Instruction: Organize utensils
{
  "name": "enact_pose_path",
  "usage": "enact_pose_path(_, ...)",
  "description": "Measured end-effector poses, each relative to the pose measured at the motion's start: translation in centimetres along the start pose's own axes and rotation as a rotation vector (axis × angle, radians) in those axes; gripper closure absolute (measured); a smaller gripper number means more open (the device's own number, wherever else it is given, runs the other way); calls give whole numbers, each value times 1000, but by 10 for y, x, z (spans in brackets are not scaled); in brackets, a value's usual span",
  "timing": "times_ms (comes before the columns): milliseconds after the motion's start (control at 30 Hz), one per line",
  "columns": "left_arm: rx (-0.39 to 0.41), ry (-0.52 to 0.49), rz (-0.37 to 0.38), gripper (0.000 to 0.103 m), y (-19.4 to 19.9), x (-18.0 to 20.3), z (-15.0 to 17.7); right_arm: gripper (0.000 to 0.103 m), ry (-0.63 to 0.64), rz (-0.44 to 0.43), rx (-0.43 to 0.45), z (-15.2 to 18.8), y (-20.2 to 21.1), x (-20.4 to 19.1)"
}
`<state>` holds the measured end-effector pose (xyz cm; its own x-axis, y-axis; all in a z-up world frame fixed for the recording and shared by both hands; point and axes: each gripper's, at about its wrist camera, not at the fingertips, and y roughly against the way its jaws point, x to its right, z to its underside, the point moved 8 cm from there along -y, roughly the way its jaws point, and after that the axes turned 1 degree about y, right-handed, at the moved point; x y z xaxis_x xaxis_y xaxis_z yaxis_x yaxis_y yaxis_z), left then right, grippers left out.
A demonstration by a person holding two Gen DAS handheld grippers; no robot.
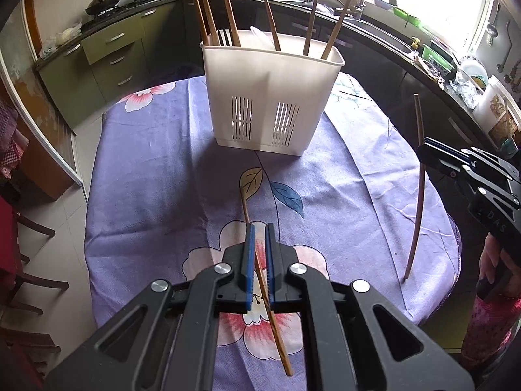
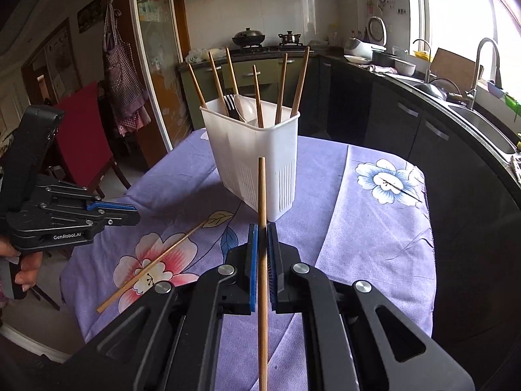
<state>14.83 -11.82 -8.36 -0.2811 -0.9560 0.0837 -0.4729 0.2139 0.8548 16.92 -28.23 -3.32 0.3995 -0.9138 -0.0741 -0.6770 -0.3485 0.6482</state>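
A white slotted utensil holder (image 1: 272,97) stands on the purple flowered tablecloth (image 1: 156,176); it also shows in the right wrist view (image 2: 254,159). It holds several wooden chopsticks, a white spoon (image 2: 246,107) and a dark fork. My right gripper (image 2: 262,228) is shut on an upright chopstick (image 2: 261,195) in front of the holder; this gripper (image 1: 426,146) and chopstick (image 1: 420,176) show at right in the left wrist view. My left gripper (image 1: 259,228) hovers above a chopstick (image 1: 260,270) lying on the cloth, jaws narrowly apart and not gripping. That chopstick (image 2: 153,260) and gripper (image 2: 130,213) show at left in the right wrist view.
The table's edges fall away on all sides. Dark chairs (image 1: 26,273) stand to the left. Kitchen counters with a sink (image 2: 485,127), stove and pots (image 2: 249,37) ring the room behind the table.
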Motion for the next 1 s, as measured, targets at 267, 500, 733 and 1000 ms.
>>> enact_pose_path(267,-90,40,-9,97,-28,-6,-2,97,-19,-6,56,-5,28,4)
enact_pose_path(500,-208,101,-14,92,-83,-4,3,97,-29,-9,63,-3,36,8)
enact_pose_path(733,-223,130,-67,92,-110,1,-5,97,-37,-20,66,-4,34,10)
enact_pose_path(1000,-252,130,-92,92,-129,3,-7,97,-41,-28,68,-4,34,11)
